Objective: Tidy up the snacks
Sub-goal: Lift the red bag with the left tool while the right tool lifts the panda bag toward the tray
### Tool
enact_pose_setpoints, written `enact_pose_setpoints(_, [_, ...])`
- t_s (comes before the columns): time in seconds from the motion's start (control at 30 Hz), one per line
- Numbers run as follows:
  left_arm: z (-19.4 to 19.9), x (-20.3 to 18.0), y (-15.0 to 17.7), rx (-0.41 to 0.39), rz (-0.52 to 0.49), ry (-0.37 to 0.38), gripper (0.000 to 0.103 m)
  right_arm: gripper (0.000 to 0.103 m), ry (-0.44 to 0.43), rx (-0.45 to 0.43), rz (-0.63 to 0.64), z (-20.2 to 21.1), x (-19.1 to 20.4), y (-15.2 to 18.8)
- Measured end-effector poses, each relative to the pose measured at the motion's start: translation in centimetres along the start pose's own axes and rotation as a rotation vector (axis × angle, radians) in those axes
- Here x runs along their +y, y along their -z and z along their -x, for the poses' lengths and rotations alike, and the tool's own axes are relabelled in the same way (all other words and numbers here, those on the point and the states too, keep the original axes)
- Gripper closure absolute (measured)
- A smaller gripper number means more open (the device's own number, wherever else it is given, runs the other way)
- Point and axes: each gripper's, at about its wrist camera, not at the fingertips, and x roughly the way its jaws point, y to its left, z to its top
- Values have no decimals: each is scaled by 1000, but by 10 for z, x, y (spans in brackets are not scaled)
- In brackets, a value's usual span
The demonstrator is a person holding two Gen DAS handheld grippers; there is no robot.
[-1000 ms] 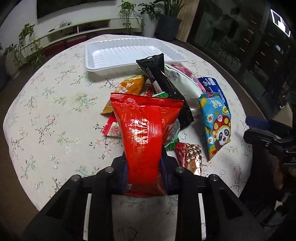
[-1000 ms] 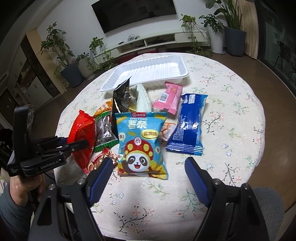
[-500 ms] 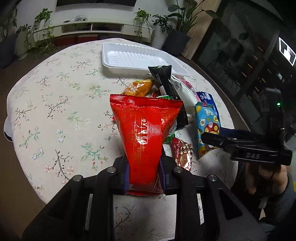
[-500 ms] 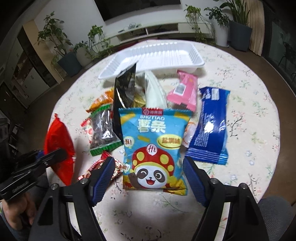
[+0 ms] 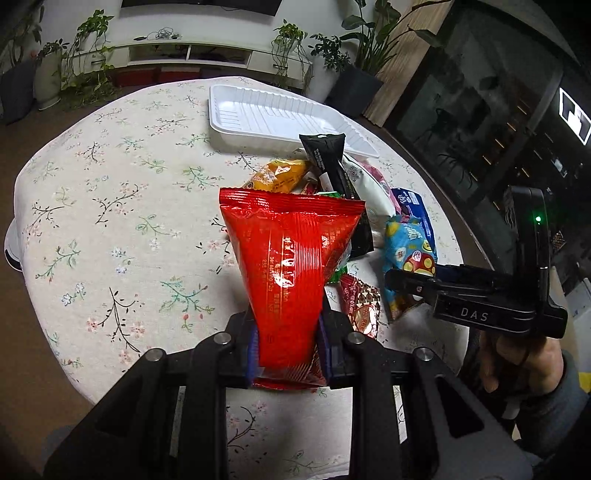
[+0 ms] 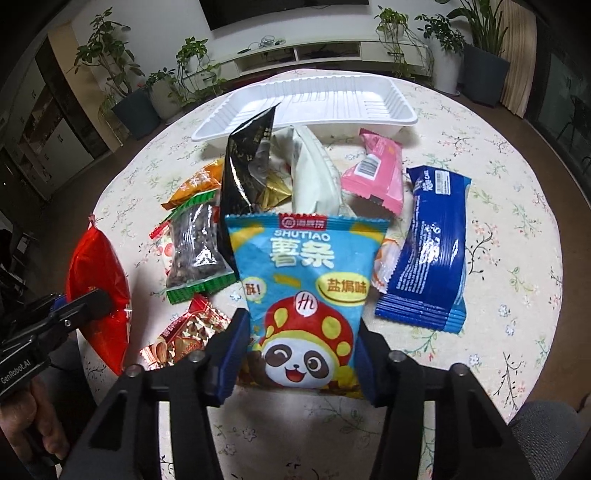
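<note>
Floral cloth covers the round tabletop point(image 6: 517, 206), which stands in a living room. Nearest, the left gripper point(image 5: 288, 350) is clamped on a red snack bag point(image 5: 291, 266), held up above the near edge of the cloth. The right gripper point(image 6: 301, 354) is closing around the lower end of a blue panda snack bag point(image 6: 306, 291), which sits between its blue pads. Behind these lies a loose heap of packets, with a dark blue packet point(image 6: 428, 251) just to its right and a pink packet point(image 6: 376, 173) beyond. Farther back sits a white tray point(image 6: 399, 110). Past the table stand potted plants point(image 6: 122, 96), a low white shelf point(image 6: 332, 55) and a wall-mounted screen point(image 6: 280, 11).
</note>
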Motion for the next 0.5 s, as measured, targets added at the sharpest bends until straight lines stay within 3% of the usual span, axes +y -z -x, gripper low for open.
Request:
enact_pose_setpoints(0.13, [0,-2,1,-1,2,1,80,61,-17,-7,-17,4,-4,2])
enact_pose_setpoints(0.5, [6,-5,-3,-16,12,17,80,63,-117,-43,-53,34,-11,5])
